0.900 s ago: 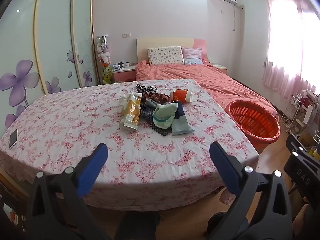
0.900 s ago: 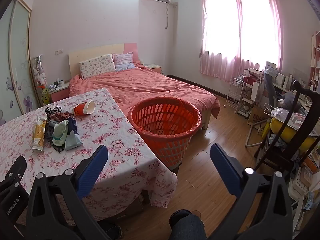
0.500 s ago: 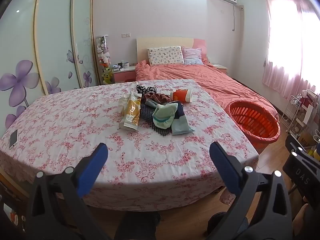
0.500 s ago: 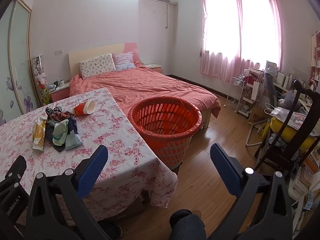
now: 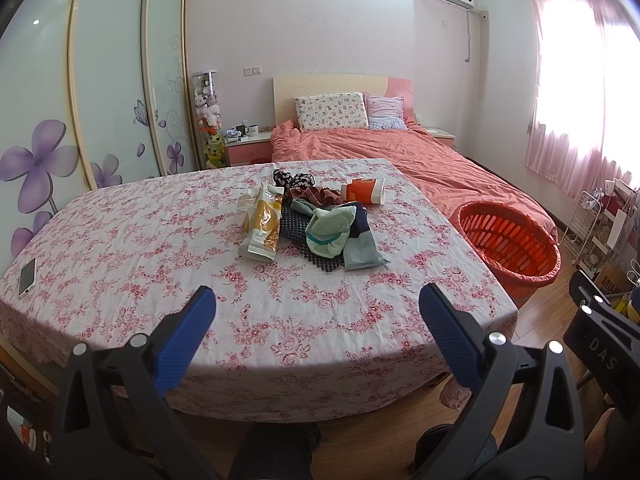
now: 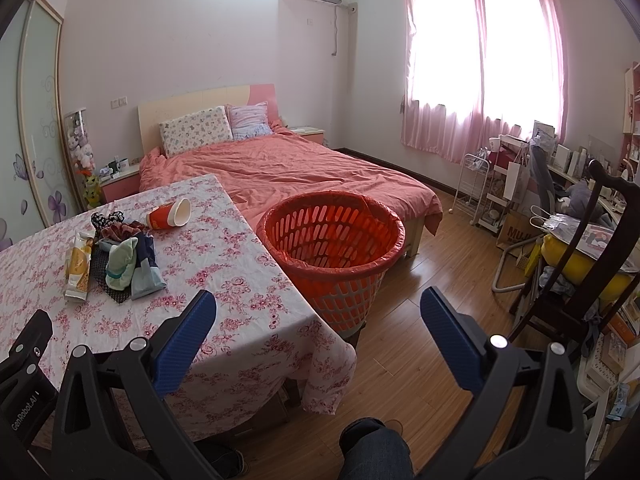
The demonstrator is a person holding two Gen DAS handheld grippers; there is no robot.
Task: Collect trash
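Note:
A small heap lies mid-table on the floral tablecloth point(image 5: 160, 248): a yellow snack wrapper point(image 5: 262, 226), an orange paper cup point(image 5: 363, 191) on its side, crumpled tissue, and cloth pieces, among them a pale green one point(image 5: 330, 232). An orange basket point(image 6: 332, 248) lined with a red bag stands on the floor off the table's right edge. My left gripper point(image 5: 316, 320) hangs open over the table's near edge, well short of the heap. My right gripper point(image 6: 318, 322) is open too, over the table's right corner and the floor, facing the basket. Neither holds anything.
A phone point(image 5: 27, 277) lies at the table's left edge. Behind the table is a bed point(image 6: 288, 172) with a salmon cover. A dark wooden chair point(image 6: 580, 264) and cluttered shelves fill the right side. Someone's knee point(image 6: 374, 452) shows below. A sliding wardrobe point(image 5: 100, 80) lines the left wall.

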